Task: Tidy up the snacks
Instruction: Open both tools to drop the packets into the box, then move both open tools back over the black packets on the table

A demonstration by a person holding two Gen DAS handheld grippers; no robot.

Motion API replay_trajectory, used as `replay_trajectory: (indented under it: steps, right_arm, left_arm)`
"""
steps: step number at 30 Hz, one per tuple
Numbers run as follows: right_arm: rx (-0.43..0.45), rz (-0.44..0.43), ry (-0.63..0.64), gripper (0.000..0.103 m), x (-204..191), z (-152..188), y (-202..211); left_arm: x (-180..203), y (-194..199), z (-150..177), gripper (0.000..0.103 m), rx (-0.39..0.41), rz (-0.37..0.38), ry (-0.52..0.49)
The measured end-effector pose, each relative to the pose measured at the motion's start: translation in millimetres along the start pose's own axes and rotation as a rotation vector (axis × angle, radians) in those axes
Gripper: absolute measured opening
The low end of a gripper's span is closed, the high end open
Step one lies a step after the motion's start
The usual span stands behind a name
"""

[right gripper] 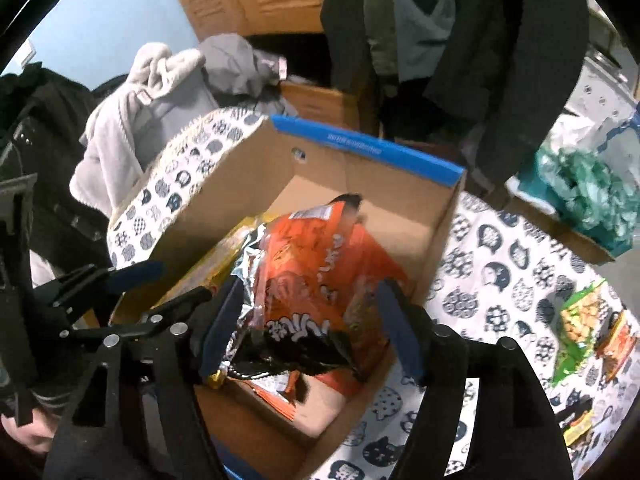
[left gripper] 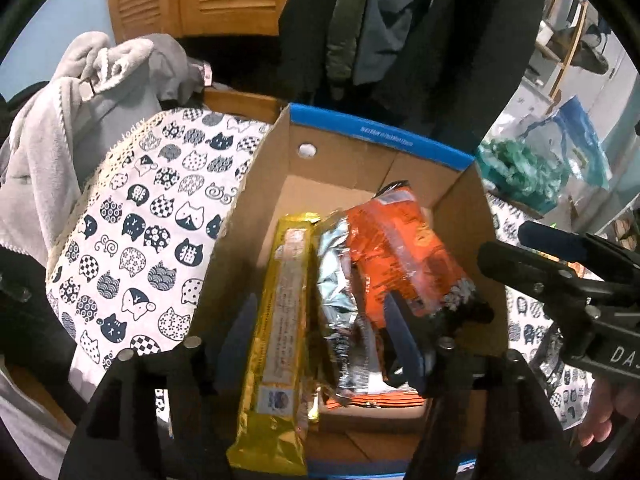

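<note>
A cardboard box with a blue rim [left gripper: 376, 136] [right gripper: 360, 142] stands on a cat-print cloth. In it stand a long gold snack pack [left gripper: 280, 320] and an orange and silver snack bag [left gripper: 396, 256] [right gripper: 316, 276]. My left gripper [left gripper: 320, 344] is open, with the gold pack and the bag's silver edge between its fingers. My right gripper [right gripper: 308, 316] is open around the orange bag and also shows at the right of the left wrist view [left gripper: 560, 256]. The left gripper's fingers [right gripper: 132, 280] show at the left of the right wrist view.
Loose snack packs, green [right gripper: 580, 320] and orange [right gripper: 616, 340], lie on the cloth [right gripper: 500, 280] right of the box. A bag of green stuff [right gripper: 592, 196] sits at the back right. Grey clothes [left gripper: 80, 120] are piled at the left; dark coats [left gripper: 400, 32] hang behind.
</note>
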State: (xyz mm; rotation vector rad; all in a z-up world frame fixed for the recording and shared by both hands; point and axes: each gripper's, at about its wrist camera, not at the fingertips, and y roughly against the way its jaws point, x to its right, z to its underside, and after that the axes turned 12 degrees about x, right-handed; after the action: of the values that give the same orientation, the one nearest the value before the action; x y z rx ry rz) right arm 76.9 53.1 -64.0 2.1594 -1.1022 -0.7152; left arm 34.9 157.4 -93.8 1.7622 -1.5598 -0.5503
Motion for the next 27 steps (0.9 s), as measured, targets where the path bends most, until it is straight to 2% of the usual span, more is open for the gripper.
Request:
replay_trajectory:
  steps: [5, 12, 27]
  right_arm:
    - [0.052, 0.054, 0.04, 0.074, 3.6, 2.0, 27.7]
    - [0.061, 0.117, 0.06, 0.074, 29.6, 18.9, 60.1]
    - [0.054, 0.212, -0.081, 0.074, 123.9, 66.6, 124.1]
  left_arm:
    - [15.7, 9.8, -1.6, 0.071, 0.014, 0.026, -0.022]
    - [59.7, 20.0, -0.5, 0.076, 0.033, 0.075, -0.121]
    - [153.6, 29.5, 21.7, 0.079, 0.004, 0.17, -0.319]
